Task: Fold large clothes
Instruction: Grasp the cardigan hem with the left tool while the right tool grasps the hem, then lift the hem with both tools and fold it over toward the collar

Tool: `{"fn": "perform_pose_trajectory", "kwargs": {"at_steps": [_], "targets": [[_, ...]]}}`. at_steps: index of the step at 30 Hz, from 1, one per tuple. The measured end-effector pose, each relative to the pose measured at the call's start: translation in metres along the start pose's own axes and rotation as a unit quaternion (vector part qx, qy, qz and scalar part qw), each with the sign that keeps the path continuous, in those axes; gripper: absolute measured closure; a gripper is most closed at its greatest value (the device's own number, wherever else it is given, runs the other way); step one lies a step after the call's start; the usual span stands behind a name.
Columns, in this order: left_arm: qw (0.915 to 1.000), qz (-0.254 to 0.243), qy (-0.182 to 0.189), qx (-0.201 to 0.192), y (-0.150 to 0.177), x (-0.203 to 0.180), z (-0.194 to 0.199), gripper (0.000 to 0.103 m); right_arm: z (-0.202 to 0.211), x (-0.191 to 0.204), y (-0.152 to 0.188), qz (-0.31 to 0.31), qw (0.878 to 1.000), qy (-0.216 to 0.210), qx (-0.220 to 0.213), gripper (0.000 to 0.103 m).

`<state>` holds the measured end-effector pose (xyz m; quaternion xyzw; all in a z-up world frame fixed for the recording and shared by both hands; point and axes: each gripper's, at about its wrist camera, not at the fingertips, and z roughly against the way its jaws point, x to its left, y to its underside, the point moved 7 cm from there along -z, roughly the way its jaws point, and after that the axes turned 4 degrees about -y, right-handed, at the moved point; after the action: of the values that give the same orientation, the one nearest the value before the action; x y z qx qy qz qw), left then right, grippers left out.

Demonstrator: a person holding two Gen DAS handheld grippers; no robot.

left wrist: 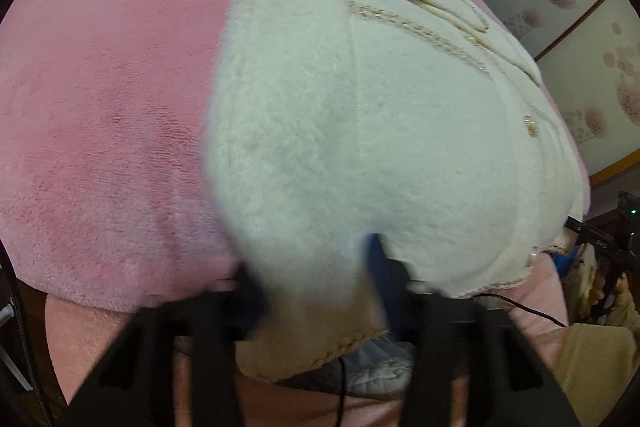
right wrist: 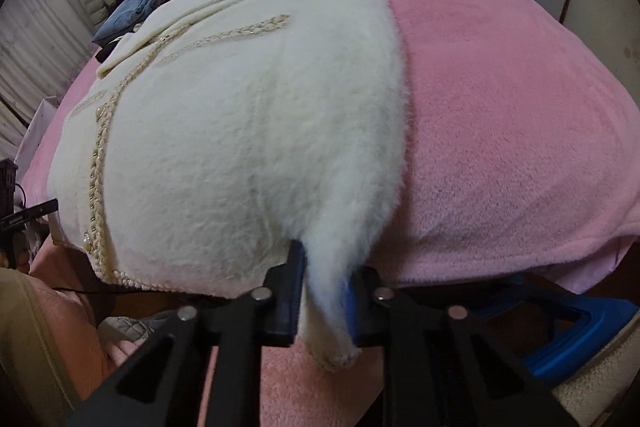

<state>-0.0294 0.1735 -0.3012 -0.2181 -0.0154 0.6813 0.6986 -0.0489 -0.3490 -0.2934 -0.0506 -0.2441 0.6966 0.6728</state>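
Both grippers pinch the near hem of the cream fleece coat point(right wrist: 248, 131): right gripper point(right wrist: 324, 291) at lower centre, jaws clenched on a corner; left gripper point(left wrist: 316, 291) likewise, though blurred. Judged, this readies a lift to fold. Beyond, the coat lies flat on the pink blanket point(right wrist: 512, 131), collar toward the top.

Your left claw point(left wrist: 316, 291) pinches the near hem of the cream fuzzy coat point(left wrist: 360, 127), which lies spread on the pink bed point(left wrist: 112, 99), collar at the far end.
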Motion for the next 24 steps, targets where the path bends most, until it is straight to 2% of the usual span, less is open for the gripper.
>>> {"fn": "perform_pose_trajectory", "kwargs": {"at_steps": [1,3,6,9,13,18,20,24], "targets": [[1.0000,-0.001,0.001,0.006,-0.001,-0.003,0.003,0.092,0.002,0.003,-0.001,0.007,1.000,0.006,0.001,0.092],[0.9996,-0.022,-0.017,0.008,-0.003,-0.012,0.010,0.093,0.010,0.012,-0.003,0.023,1.000,0.014,-0.001,0.092],[0.9992,-0.038,-0.014,-0.002,-0.010,-0.028,0.028,0.094,0.028,0.024,-0.012,0.042,0.999,0.013,-0.016,0.093],[0.9993,-0.022,0.019,-0.025,-0.026,-0.041,0.054,0.094,0.055,0.033,-0.025,0.047,0.998,-0.002,-0.042,0.093],[0.9951,0.004,0.071,-0.069,-0.053,-0.052,0.093,0.094,0.093,0.046,-0.052,0.047,0.994,-0.032,-0.094,0.094],[0.9855,0.052,0.118,-0.111,-0.104,-0.059,0.127,0.094,0.126,0.067,-0.105,0.041,0.982,-0.085,-0.163,0.096],[0.9816,0.068,0.127,-0.125,-0.124,-0.053,0.138,0.093,0.132,0.072,-0.129,0.040,0.978,-0.100,-0.182,0.096],[0.9731,0.113,0.128,-0.154,-0.183,-0.047,0.148,0.093,0.135,0.074,-0.182,0.028,0.971,-0.113,-0.211,0.096]]}}
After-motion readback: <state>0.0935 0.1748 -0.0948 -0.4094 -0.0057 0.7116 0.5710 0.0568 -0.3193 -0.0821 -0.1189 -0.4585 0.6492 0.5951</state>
